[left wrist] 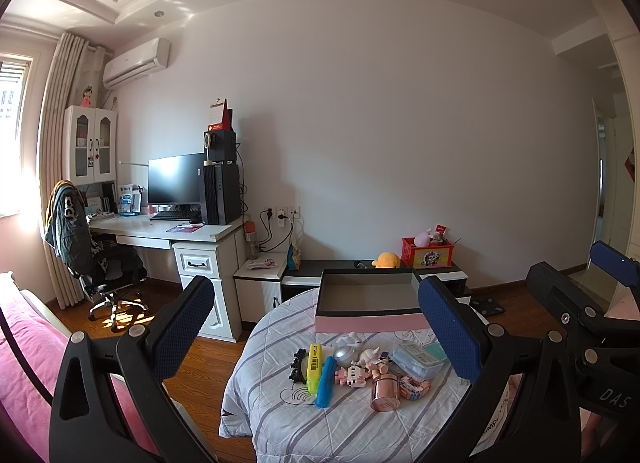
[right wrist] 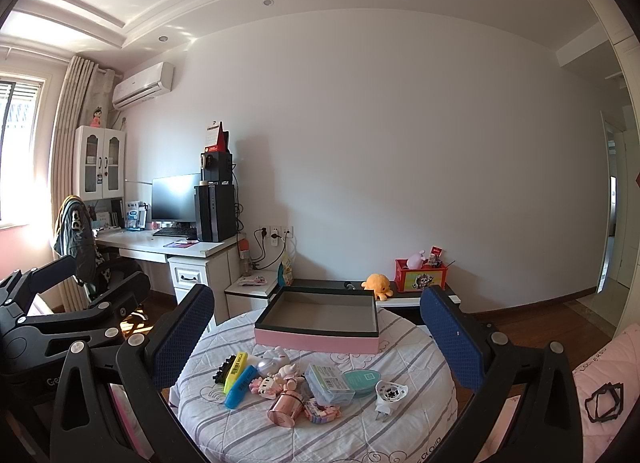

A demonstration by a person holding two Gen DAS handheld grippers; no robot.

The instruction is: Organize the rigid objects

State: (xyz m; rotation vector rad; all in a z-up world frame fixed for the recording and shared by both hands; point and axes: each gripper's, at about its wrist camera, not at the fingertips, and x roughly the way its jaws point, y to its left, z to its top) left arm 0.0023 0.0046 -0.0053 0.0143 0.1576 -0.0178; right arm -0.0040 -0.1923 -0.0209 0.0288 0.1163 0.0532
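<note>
On the round counter (right wrist: 320,435), covered by a striped quilted cloth, a pink box (right wrist: 318,321) with a dark rim sits open and hollow at twelve o'clock; nearer the cameras lies a loose cluster of small things; at its nine o'clock edge a yellow case (right wrist: 235,371) and a blue case (right wrist: 241,386) lie side by side, with a black comb (right wrist: 222,369) just beside the yellow one; a rose-gold bottle (right wrist: 285,407) lies tilted at six o'clock, touching a pink block toy (right wrist: 322,411); a clear plastic box (right wrist: 329,384) sits beside a teal round lid (right wrist: 362,381); a white plug (right wrist: 389,394) lies at three o'clock. Both claws hover above the near edge, apart from everything; the left claw (left wrist: 316,333) gapes wide and holds nothing; the right claw (right wrist: 318,339) likewise stands wide and bare.
</note>
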